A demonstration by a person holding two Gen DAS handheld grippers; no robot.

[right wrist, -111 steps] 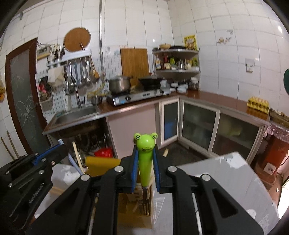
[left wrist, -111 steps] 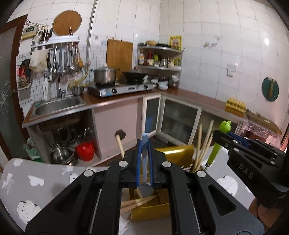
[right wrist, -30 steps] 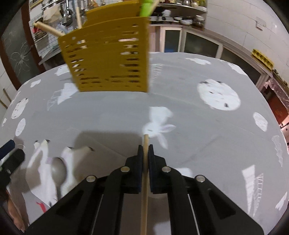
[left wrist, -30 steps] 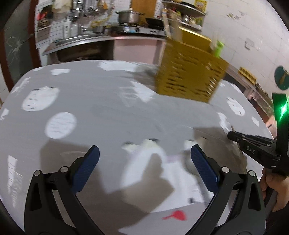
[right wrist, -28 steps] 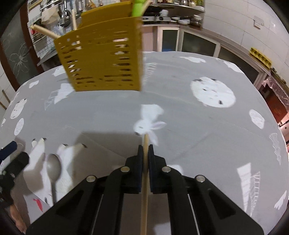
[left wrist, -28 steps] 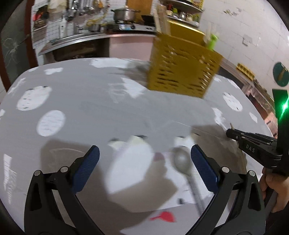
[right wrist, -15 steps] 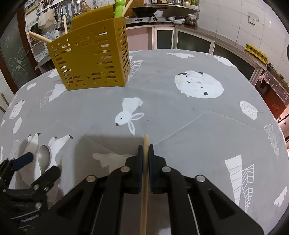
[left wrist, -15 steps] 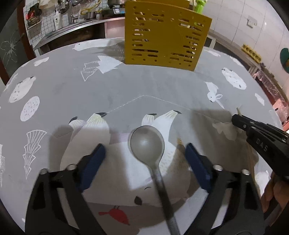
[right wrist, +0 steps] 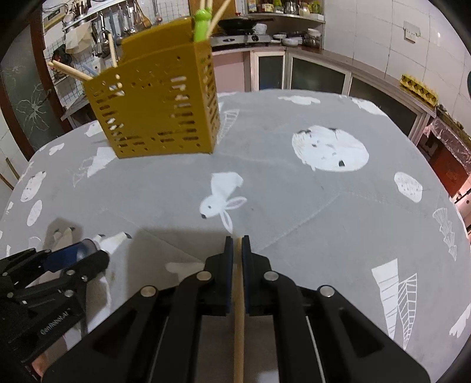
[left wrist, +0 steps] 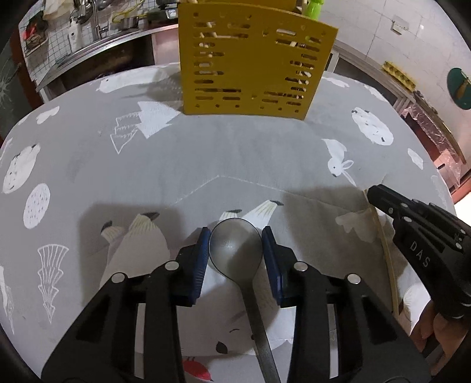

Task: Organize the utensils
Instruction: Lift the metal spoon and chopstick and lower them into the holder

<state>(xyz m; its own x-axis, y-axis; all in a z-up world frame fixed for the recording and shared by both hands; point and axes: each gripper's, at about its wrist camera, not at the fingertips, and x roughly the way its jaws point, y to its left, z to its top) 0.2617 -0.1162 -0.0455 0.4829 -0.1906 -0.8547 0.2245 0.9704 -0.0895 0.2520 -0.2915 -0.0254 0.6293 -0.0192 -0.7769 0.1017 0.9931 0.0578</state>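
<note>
A metal spoon (left wrist: pixel 235 247) lies on the grey printed tablecloth (left wrist: pixel 235 165), handle toward me. My left gripper (left wrist: pixel 235 244) straddles its bowl. Its jaws are closing, and both blue pads touch the bowl's sides. My right gripper (right wrist: pixel 238 244) is shut on a wooden chopstick (right wrist: pixel 239 324), low over the cloth to the spoon's right. In the left wrist view the right gripper (left wrist: pixel 374 193) comes in from the right edge. The yellow slotted utensil caddy (right wrist: pixel 159 109) stands at the table's far side with chopsticks and a green frog-handled fork (right wrist: pixel 201 23) in it.
The round table's edge (right wrist: pixel 459 224) curves close on the right. Behind the table are the kitchen counter, sink and cabinets (right wrist: pixel 309 76). A person's hand (left wrist: pixel 432 333) holds the right gripper at the lower right.
My left gripper has slid over the spoon and lowered, and its jaws have narrowed from wide apart to the bowl's sides. The right gripper keeps its hold on the chopstick, nearly still.
</note>
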